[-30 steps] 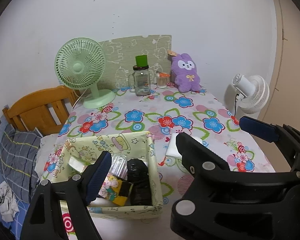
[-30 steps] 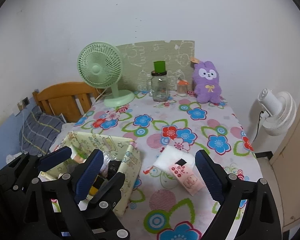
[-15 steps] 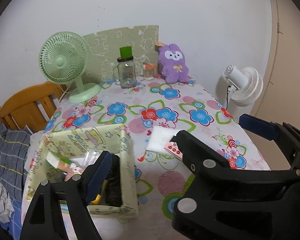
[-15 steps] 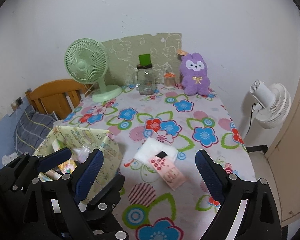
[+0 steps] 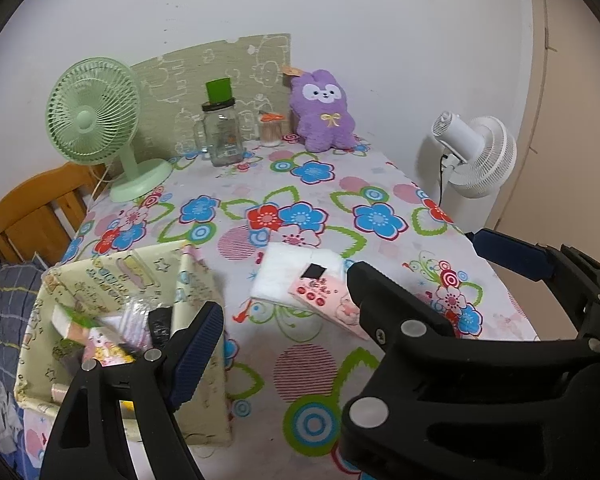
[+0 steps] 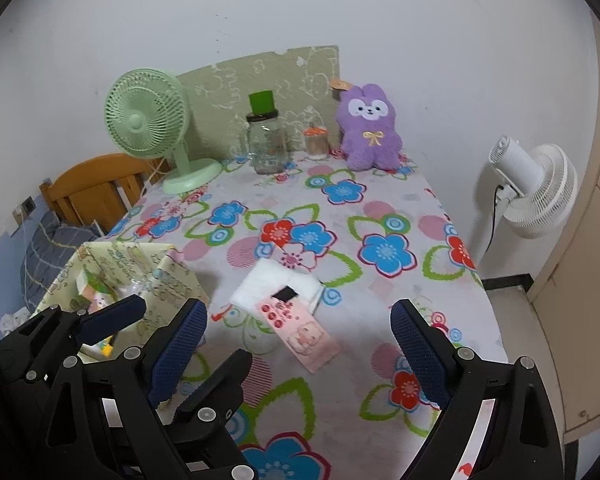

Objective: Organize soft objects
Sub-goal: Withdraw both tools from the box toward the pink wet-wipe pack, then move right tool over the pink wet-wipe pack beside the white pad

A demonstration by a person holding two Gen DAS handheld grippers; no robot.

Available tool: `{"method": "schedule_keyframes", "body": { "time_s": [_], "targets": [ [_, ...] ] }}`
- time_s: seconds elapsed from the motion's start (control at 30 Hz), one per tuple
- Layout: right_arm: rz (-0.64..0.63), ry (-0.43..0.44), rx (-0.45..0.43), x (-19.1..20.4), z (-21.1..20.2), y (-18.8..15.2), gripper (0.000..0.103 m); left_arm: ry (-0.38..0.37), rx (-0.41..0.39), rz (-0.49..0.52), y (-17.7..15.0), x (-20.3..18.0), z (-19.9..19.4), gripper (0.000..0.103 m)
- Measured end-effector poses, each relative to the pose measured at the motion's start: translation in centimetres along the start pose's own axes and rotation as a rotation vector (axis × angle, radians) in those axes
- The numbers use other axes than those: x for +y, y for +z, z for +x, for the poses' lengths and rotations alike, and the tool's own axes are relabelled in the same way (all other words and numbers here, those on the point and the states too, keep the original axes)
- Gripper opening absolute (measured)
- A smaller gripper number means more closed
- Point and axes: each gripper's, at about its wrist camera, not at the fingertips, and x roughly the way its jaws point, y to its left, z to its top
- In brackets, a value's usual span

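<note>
Left wrist view: the left gripper (image 5: pixel 344 300) hangs above the near edge of a worktop (image 5: pixel 260 368) covered in a white cloth printed with red and blue flowers, its blue-padded fingers (image 5: pixel 198 354) spread wide and holding nothing. The right gripper's black frame crosses the lower right of this view. A pale green fabric storage box printed with cartoons (image 5: pixel 112 280) stands at the near left corner, packed with small wrapped packets. Just to its right lies a folded white soft pad (image 5: pixel 284 274), and a flat pink packet with a cartoon print (image 5: pixel 326 300) rests partly on top of it. At the far edge, a purple plush rabbit with a yellow bow (image 5: pixel 324 114) sits upright against the wall, beside a clear glass jar with a green lid (image 5: pixel 222 130) and a mint-green desk fan (image 5: pixel 100 120).

Right wrist view: the right gripper (image 6: pixel 296 344) hovers over the worktop's near edge with its fingers (image 6: pixel 418 354) fully apart and empty. The pink packet (image 6: pixel 300 330) lies between them, farther along the cloth, overlapping the white pad (image 6: pixel 272 284). The left gripper (image 6: pixel 112 316) shows at lower left, open over the fabric box (image 6: pixel 152 264). The plush rabbit (image 6: pixel 370 128) sits well apart at the back, and a white floor fan (image 6: pixel 536 188) stands off the worktop to the right.
</note>
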Motion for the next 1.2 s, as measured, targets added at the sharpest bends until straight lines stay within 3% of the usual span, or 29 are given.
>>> {"method": "schedule_keyframes", "body": {
  "time_s": [0.5,0.9,1.2],
  "targets": [
    [-0.037,-0.059,0.006,-2.3,2.0,-1.2,0.095,-0.025,0.072,0.023,-0.8,-2.1,3.6,0.085],
    [-0.061,-0.016,0.085,-2.6,6.3,-2.6,0.095,-0.006,0.19,0.008,-2.3,-1.6,6.8,0.085],
    [-0.107,0.014,0.137,-2.1,8.7,-3.1,0.086,-0.016,0.257,-0.016,-3.1,-1.1,8.8,0.085]
  ]
}}
